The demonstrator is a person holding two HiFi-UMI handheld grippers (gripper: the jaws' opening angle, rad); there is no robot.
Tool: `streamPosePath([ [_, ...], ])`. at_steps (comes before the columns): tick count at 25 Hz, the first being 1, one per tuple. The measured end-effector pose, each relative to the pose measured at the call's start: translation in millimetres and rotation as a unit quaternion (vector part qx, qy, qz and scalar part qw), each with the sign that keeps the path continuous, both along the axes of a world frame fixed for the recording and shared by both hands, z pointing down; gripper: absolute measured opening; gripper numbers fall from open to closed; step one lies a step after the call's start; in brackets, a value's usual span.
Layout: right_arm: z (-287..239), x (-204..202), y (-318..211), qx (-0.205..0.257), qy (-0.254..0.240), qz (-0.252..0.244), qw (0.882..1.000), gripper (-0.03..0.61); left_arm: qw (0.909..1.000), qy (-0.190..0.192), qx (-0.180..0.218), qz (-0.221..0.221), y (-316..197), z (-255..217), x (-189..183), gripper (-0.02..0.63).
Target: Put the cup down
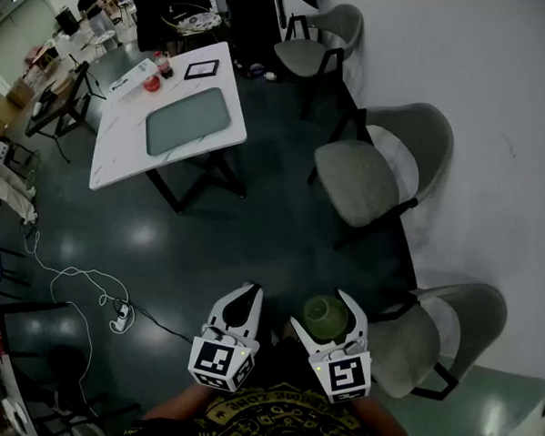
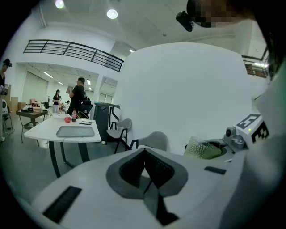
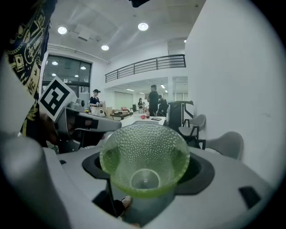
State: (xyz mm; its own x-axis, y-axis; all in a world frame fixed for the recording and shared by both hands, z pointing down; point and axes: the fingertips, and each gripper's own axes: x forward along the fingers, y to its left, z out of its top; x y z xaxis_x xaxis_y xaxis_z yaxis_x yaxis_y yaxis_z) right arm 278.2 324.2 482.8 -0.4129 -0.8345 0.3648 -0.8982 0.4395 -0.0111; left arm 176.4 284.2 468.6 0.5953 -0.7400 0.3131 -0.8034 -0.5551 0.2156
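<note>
A dimpled, translucent green cup [image 1: 325,317] sits between the jaws of my right gripper [image 1: 323,312], low in the head view and above the dark floor. In the right gripper view the cup [image 3: 143,154] fills the gap of the right gripper [image 3: 146,172], its mouth facing the camera, and both dark pads [image 3: 202,169] press on its sides. My left gripper [image 1: 247,295] is held beside it on the left, jaws shut to a point with nothing in them. From the left gripper view the left gripper [image 2: 145,155] is shut, and the cup [image 2: 201,150] shows at the right.
A white table [image 1: 121,150] with a grey tray [image 1: 188,120], a bottle and small items stands far ahead on the left. Grey chairs [image 1: 375,172] [image 1: 430,344] line the white wall on the right. A cable [image 1: 78,280] lies on the floor. People stand in the distance.
</note>
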Motion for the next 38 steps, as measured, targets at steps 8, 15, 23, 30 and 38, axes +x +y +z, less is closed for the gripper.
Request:
streamPosePath([
  [8,-7,-7,-1,-0.005,-0.008,-0.01,1.0,0.394,1.0,0.006,0.002,-0.007,2,-3,-4,0.011],
  [15,-5,-8,-4,-0.001,-0.012,-0.007,1.0,0.394,0.9999,0.003,0.003,-0.015,1,-4,-9,0.011],
  [23,-1,-16,-13,-0.006,-0.02,-0.008,1.0,0.394,0.9996,-0.001,0.002,-0.029,-8,-5,-21,0.011],
  [30,-11,-28,-37,-0.014,-0.02,-0.015,1.0,0.394,0.9996,-0.002,0.003,-0.029,-29,-10,-31,0.011],
  [38,-17,-40,-70,-0.008,-0.021,-0.011,1.0,0.394,0.9996,0.003,0.011,-0.025,-62,-21,-43,0.011],
])
